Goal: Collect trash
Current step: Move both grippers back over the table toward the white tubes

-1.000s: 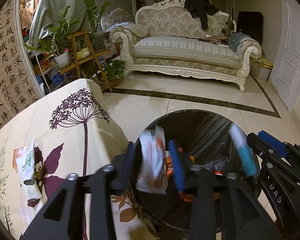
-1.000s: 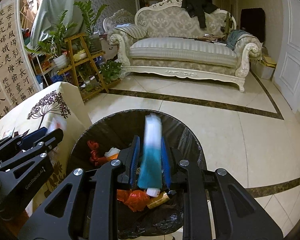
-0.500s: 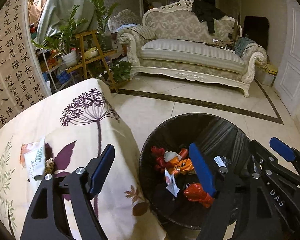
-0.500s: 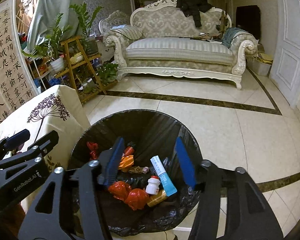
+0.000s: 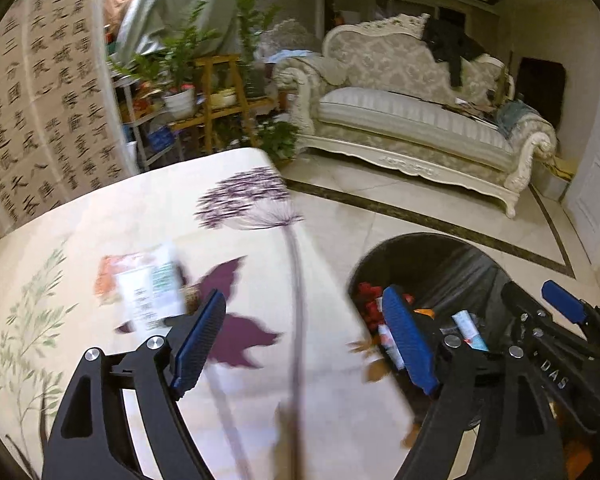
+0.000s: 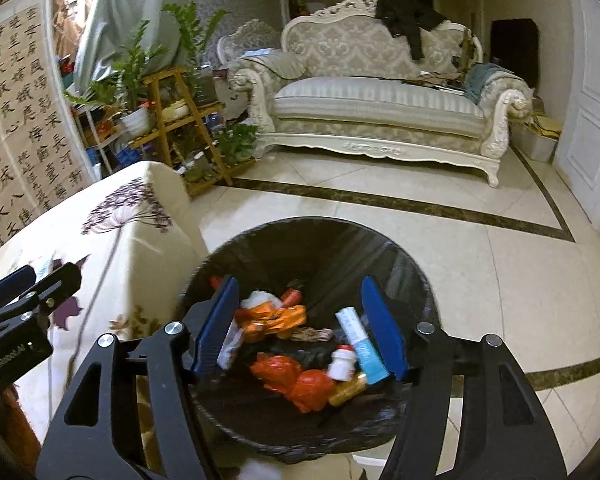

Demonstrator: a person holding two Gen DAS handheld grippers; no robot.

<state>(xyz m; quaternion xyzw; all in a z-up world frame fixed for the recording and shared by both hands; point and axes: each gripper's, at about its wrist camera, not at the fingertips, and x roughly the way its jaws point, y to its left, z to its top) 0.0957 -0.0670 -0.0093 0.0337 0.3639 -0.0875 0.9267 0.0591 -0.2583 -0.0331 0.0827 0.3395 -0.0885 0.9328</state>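
Observation:
A round bin with a black liner stands on the floor beside the table. In it lie a blue and white tube, a small white bottle and red and orange wrappers. My right gripper hovers over the bin, its jaws opening with nothing between them. My left gripper hangs over the table's edge, jaws opening and empty. A white and orange wrapper lies on the cloth ahead and to the left of it, blurred by motion.
The flower-printed cloth drapes over the table's corner next to the bin. A pale sofa stands across the tiled floor. A wooden plant rack and a calligraphy wall are at the left, a white door at the right.
Both grippers opened and let go: the tube and a wrapper now lie in the bin. My left gripper has swung left from above the bin to over the table.

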